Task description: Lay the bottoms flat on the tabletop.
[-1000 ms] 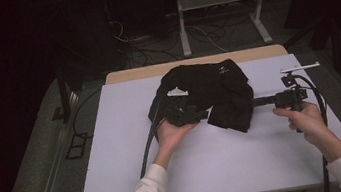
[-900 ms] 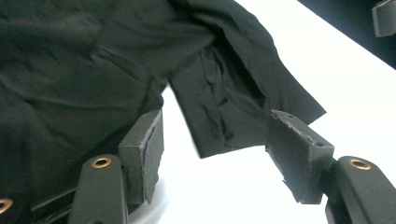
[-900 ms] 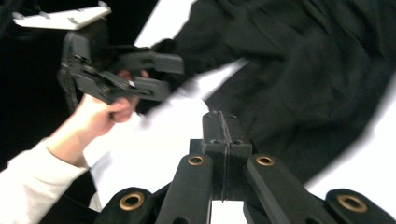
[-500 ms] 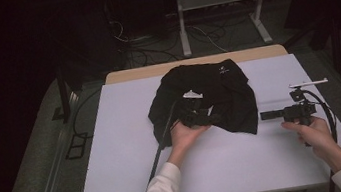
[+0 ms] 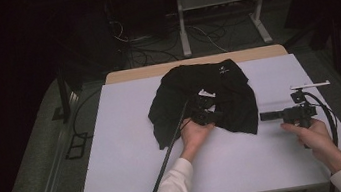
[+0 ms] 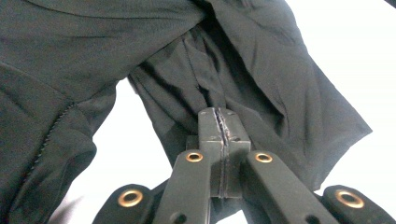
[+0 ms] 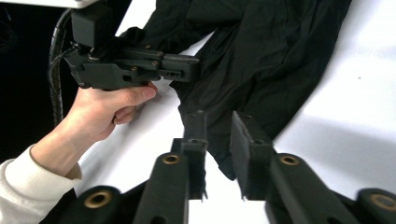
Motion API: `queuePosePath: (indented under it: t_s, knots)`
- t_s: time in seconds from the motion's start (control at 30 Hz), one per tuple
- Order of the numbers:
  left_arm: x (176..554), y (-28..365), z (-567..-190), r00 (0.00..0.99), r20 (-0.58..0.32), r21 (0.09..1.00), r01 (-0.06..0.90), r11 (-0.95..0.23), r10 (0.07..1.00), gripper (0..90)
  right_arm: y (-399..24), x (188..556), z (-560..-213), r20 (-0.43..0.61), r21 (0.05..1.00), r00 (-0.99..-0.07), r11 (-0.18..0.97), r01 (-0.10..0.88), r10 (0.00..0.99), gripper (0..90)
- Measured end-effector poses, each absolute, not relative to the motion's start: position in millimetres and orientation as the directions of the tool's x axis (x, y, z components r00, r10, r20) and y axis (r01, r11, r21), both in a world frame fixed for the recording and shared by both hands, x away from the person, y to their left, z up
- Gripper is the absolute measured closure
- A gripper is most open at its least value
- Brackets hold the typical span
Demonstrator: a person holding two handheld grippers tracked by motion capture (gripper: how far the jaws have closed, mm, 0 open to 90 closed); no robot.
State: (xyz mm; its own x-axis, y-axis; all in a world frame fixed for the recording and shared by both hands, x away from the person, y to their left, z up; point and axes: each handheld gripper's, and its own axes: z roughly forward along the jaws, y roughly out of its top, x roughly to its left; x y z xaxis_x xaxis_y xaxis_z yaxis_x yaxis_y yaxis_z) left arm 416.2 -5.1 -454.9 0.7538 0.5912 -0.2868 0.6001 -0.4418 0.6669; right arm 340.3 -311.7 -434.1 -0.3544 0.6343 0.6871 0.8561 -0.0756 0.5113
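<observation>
Pretty dim room overall, the white table [image 5: 119, 174] is the only bright thing in the high view and the surroundings go nearly black. Gripper views blow out the white; the black garment [image 6: 261, 70] loses fold detail. Jaws look soft up close.

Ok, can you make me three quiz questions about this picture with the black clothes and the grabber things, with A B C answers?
1. Where is the black garment lying?
A. on the white table
B. on the floor
C. hung on a chair

2. How many hand-held grippers are there?
A. one
B. two
C. four

3. How do the right gripper's jaws stand?
A. shut on the cloth
B. open, holding nothing
C. shut on a cable

Answers:
1 A: the high view shows it spread on the white table.
2 B: the left gripper sits at the cloth and the right gripper beside it.
3 B: the right gripper view shows a gap between its jaws, while the left gripper's jaws are pressed together on a fold.
</observation>
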Motion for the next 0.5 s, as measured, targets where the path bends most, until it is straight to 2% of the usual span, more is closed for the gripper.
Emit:
queuePosePath:
  t_s: [0.03, 0.07, 0.13, 0.17, 0.2, 0.23, 0.3, 0.5]
  knots:
    - [417, -4, -455, 0.75, -0.293, 0.665, 0.605, -0.437, 0.593, 90.0, -312, 340, -434, 0.687, 0.511, -0.354, -0.076, 0.856, 0.634, 70.7]
    - [417, 0, -454, 0.74, -0.305, 0.664, 0.616, -0.424, 0.6, 90.0, -309, 339, -434, 0.677, 0.51, -0.351, -0.069, 0.857, 0.647, 63.9]
    - [418, 3, -453, 0.737, -0.314, 0.666, 0.62, -0.414, 0.599, 90.0, -308, 338, -434, 0.668, 0.513, -0.353, -0.061, 0.856, 0.655, 60.9]
    - [419, 13, -450, 0.716, -0.361, 0.671, 0.645, -0.367, 0.598, 90.0, -303, 337, -435, 0.646, 0.519, -0.352, -0.051, 0.853, 0.677, 53.4]
    - [419, 13, -450, 0.716, -0.361, 0.671, 0.645, -0.367, 0.598, 90.0, -303, 337, -435, 0.646, 0.519, -0.352, -0.051, 0.853, 0.677, 53.4]
    - [420, 19, -448, 0.706, -0.376, 0.671, 0.654, -0.348, 0.601, 90.0, -300, 336, -437, 0.64, 0.515, -0.346, -0.048, 0.856, 0.686, 47.1]
    - [422, 37, -445, 0.672, -0.428, 0.667, 0.686, -0.29, 0.604, 90.0, -296, 336, -439, 0.631, 0.511, -0.338, -0.046, 0.858, 0.698, 41.5]
    - [425, 65, -447, 0.618, -0.477, 0.644, 0.73, -0.229, 0.625, 90.0, -286, 338, -443, 0.63, 0.487, -0.31, -0.052, 0.872, 0.712, 32.4]
